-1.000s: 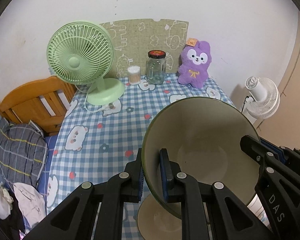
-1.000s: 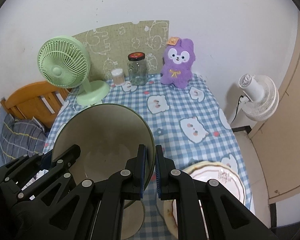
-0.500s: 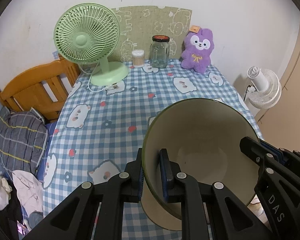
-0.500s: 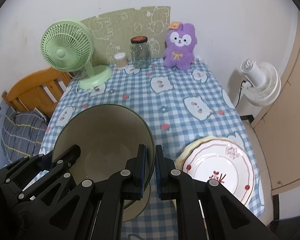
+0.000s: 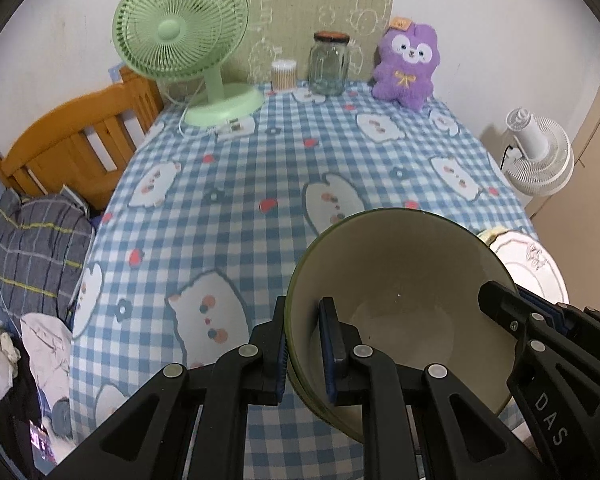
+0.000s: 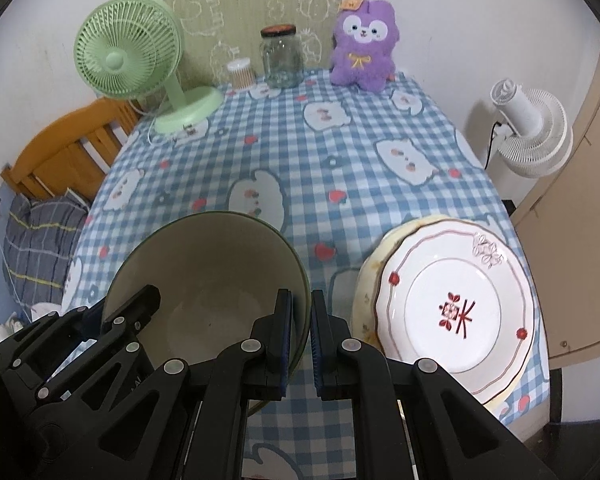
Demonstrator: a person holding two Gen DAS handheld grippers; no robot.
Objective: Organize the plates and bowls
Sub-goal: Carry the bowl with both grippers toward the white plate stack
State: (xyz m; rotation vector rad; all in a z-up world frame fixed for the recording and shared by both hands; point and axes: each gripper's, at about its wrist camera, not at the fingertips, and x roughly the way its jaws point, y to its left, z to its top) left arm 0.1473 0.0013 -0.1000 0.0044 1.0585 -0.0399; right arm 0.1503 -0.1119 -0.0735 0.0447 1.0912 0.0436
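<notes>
While both grippers pinch opposite sides of its rim, the olive-rimmed cream bowl (image 5: 400, 312) hangs tilted just above the near part of the checked tablecloth (image 5: 236, 200): the left gripper (image 5: 303, 344) is clamped on the bowl's left wall, one pad inside and one outside, and the right gripper (image 6: 300, 340) is clamped likewise on the right wall. Just beside the bowl, on the right, lies the stack of plates (image 6: 456, 312), a red-patterned white plate atop a yellowish one, near the table's corner. A thin-rim pinch could slip, I judge, if the two hands drift apart or twist unevenly, dropping the bowl; lowering carelessly could knock its edge against the plates and push them toward the table edge. Farther back, well apart, stand the green desk fan (image 5: 180, 28), glass jar (image 5: 329, 64) and purple plush toy (image 5: 408, 66).
</notes>
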